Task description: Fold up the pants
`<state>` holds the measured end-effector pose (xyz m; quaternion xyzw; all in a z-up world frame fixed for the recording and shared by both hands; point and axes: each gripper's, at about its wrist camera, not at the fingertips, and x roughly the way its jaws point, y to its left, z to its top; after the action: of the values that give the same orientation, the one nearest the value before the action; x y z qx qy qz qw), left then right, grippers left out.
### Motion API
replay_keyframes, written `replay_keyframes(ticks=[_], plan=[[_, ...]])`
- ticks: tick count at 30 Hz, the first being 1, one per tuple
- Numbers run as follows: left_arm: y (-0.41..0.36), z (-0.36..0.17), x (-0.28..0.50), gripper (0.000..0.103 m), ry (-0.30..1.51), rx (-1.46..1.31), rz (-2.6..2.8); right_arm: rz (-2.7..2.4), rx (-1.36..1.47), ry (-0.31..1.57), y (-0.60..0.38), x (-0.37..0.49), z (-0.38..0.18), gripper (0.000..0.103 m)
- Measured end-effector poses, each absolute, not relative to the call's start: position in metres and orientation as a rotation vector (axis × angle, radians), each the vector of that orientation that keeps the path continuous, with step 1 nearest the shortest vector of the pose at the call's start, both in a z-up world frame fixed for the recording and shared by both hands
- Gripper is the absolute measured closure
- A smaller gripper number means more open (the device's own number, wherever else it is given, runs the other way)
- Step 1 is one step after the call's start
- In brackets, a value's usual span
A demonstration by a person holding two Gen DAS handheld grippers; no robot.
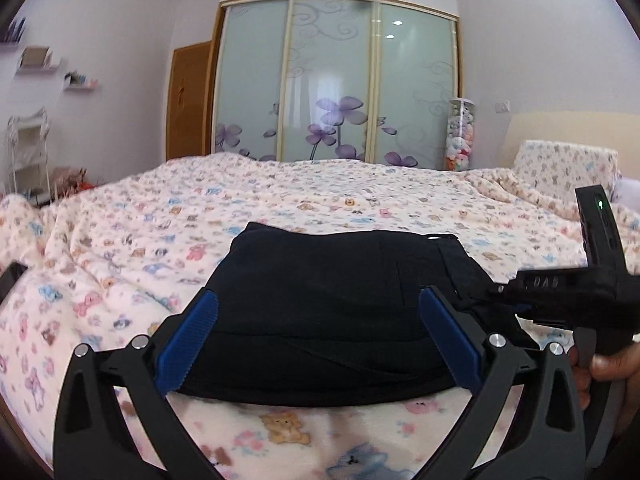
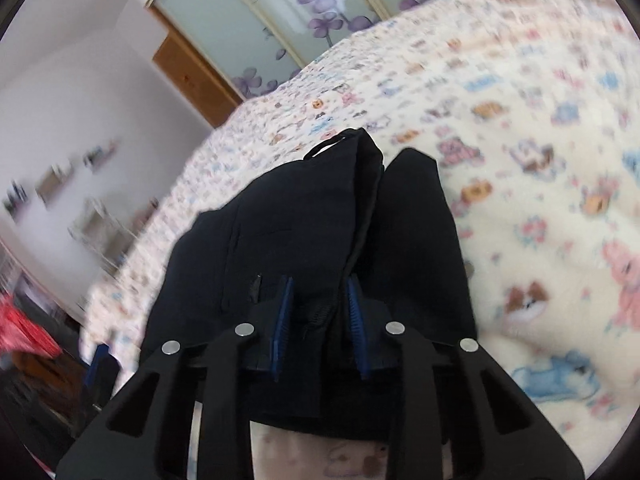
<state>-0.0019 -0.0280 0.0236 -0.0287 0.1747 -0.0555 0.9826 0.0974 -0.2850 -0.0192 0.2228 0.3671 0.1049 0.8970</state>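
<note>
The black pants (image 1: 328, 312) lie folded into a compact stack on the bed with the animal-print cover. My left gripper (image 1: 318, 336) is open, its blue-padded fingers (image 1: 192, 340) spread wide over the stack's near edge, holding nothing. My right gripper (image 2: 318, 320) is shut on a fold of the pants (image 2: 288, 232) at their right side; its body also shows in the left wrist view (image 1: 560, 292), held by a hand. In the right wrist view the cloth bunches between the blue pads (image 2: 282, 320) and rises ahead of them.
The bed cover (image 1: 280, 200) spreads all around the pants. A pillow (image 1: 568, 168) lies at the far right. A sliding-door wardrobe (image 1: 336, 80) stands behind the bed, a tube of soft toys (image 1: 460, 136) beside it, and shelves (image 1: 28, 148) along the left wall.
</note>
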Motion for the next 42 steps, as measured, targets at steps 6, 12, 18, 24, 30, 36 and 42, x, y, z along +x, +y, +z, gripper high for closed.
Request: replay_keyframes(ticks=[6, 12, 18, 24, 30, 36, 42], plan=[[-0.02, 0.022, 0.001, 0.002, 0.37, -0.101, -0.082, 0.229, 0.54, 0.873, -0.301, 0.123, -0.032, 0.04], [-0.019, 0.019, 0.005, 0.002, 0.399, -0.114, -0.088, 0.352, 0.608, 0.89, -0.307, 0.127, -0.04, 0.059], [-0.017, 0.018, 0.007, 0.002, 0.403, -0.125, -0.086, 0.44, 0.787, 0.852, -0.325, 0.117, -0.031, 0.085], [-0.012, 0.017, 0.01, 0.002, 0.406, -0.154, -0.071, 0.464, 0.925, 0.776, -0.342, 0.112, -0.012, 0.092], [-0.004, 0.018, 0.008, 0.002, 0.397, -0.203, -0.052, 0.412, 0.866, 0.76, -0.347, 0.089, -0.01, 0.093], [0.004, 0.019, 0.008, 0.002, 0.397, -0.243, -0.034, 0.317, 0.802, 0.808, -0.344, 0.081, -0.033, 0.09], [0.033, 0.028, 0.005, 0.002, 0.365, -0.374, -0.022, 0.204, 0.64, 0.767, -0.341, 0.064, -0.004, 0.079]])
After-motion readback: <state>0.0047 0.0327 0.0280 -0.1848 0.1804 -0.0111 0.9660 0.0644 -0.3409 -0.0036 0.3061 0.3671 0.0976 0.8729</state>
